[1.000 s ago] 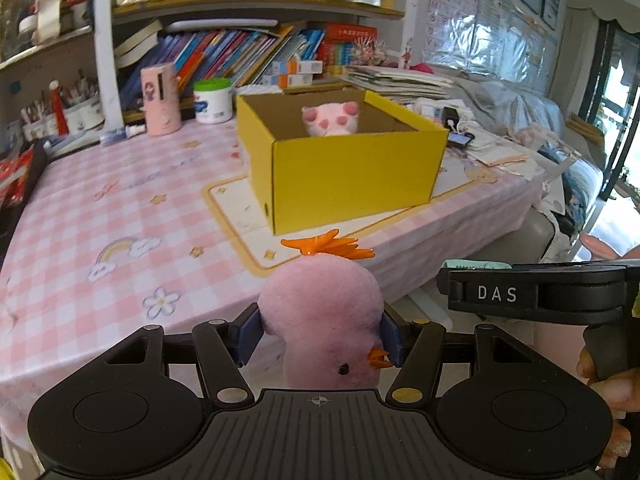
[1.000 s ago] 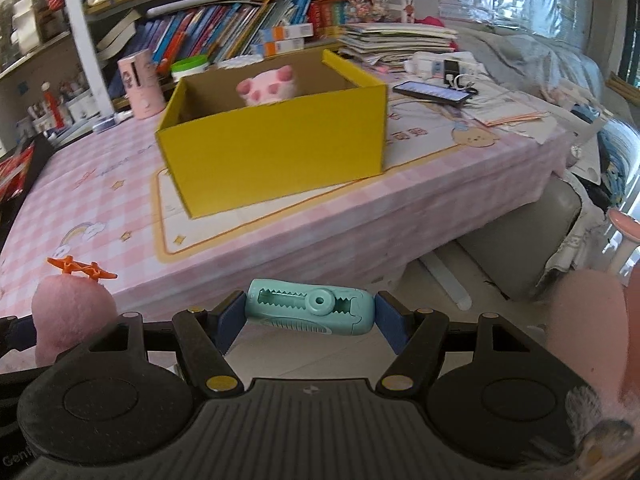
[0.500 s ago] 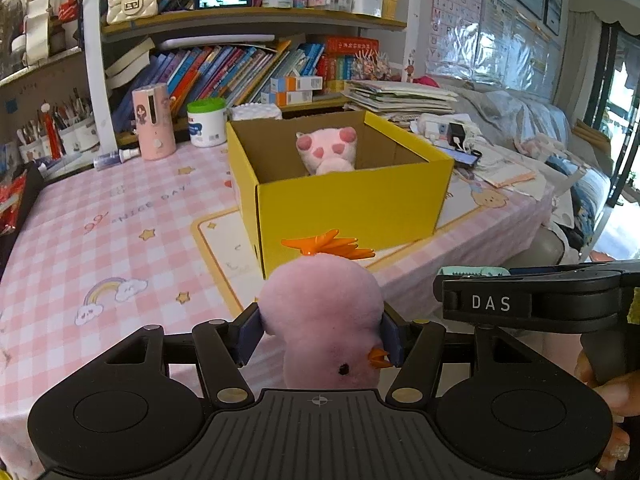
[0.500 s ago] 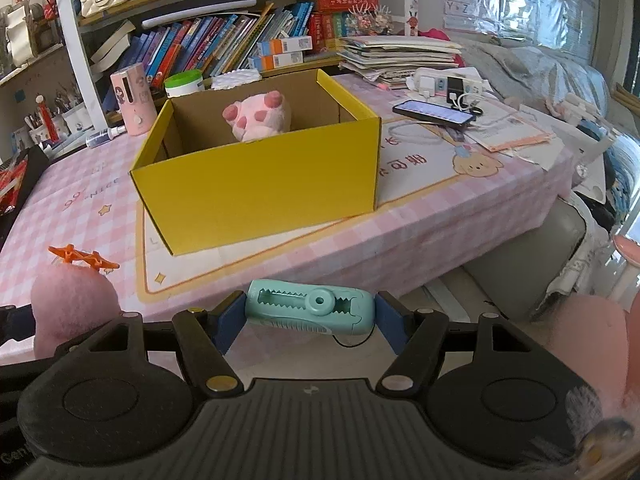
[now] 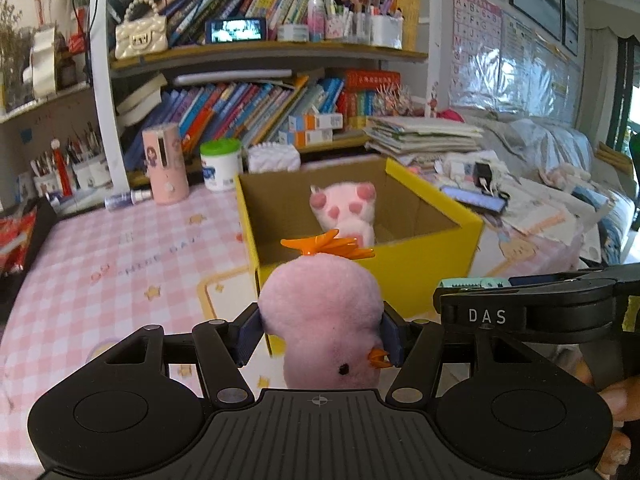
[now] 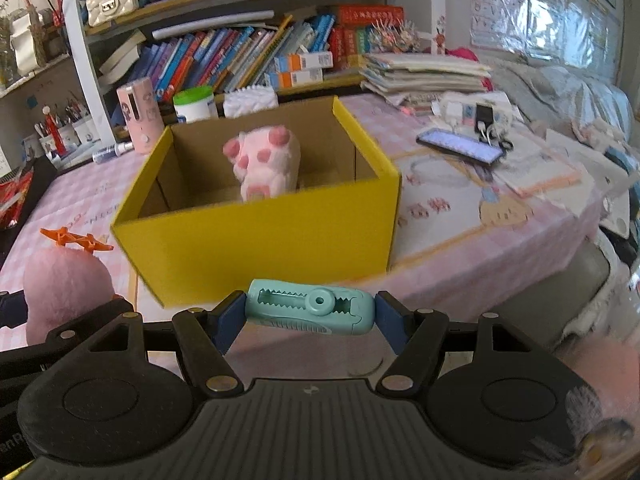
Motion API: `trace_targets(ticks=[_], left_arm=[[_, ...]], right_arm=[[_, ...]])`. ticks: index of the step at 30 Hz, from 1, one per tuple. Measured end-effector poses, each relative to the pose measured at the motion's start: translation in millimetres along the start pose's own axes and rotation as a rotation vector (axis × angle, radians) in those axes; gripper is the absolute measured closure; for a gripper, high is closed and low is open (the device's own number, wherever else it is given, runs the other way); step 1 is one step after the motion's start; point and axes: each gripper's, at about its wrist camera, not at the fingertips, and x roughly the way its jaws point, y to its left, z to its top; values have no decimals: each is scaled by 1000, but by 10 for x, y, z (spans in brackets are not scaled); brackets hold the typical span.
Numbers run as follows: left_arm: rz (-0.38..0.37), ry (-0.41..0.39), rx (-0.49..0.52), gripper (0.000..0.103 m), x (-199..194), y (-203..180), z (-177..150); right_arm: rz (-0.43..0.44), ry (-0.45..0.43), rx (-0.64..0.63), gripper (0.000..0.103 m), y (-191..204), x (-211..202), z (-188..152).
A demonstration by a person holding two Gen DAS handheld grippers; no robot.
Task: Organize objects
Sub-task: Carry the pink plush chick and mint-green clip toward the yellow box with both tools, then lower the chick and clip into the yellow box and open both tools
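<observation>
Left tongs (image 5: 320, 336) clamped on pink chick plush (image 5: 324, 320); right tongs (image 6: 310, 314), lettered "DAS", gripping teal clip (image 6: 310, 311)

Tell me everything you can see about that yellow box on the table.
The yellow box looks like cardboard, yellow outside and plain brown inside. It stands upright with its top open on the pink checked tablecloth, partly on a printed mat. A pink plush toy with darker pink spots sits inside.
</observation>
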Motion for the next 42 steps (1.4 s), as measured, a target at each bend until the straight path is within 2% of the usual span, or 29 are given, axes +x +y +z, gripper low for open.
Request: trace_targets(ticks=[10, 17, 24, 27, 32, 39, 42], left_arm=[[72, -57, -7, 44, 310, -168, 370], [130, -71, -17, 44, 556, -225, 637], [175, -1, -5, 44, 886, -296, 684], [180, 42, -6, 44, 1021, -323, 659], [182, 73, 5, 44, 1135, -352, 660], [162, 154, -29, 43, 1318, -310, 563], [159, 144, -41, 42, 1316, -305, 540]], right_arm=[[70, -85, -73, 35, -212, 283, 513], [130, -103, -108, 35, -331, 530, 901], [182, -76, -111, 35, -417, 775, 1145], [237, -26, -121, 35, -418, 884, 1206], [295, 77, -141, 35, -362, 1070, 1175], [314, 143, -168, 35, -299, 1263, 1127], [317, 156, -192, 35, -271, 1314, 1099]])
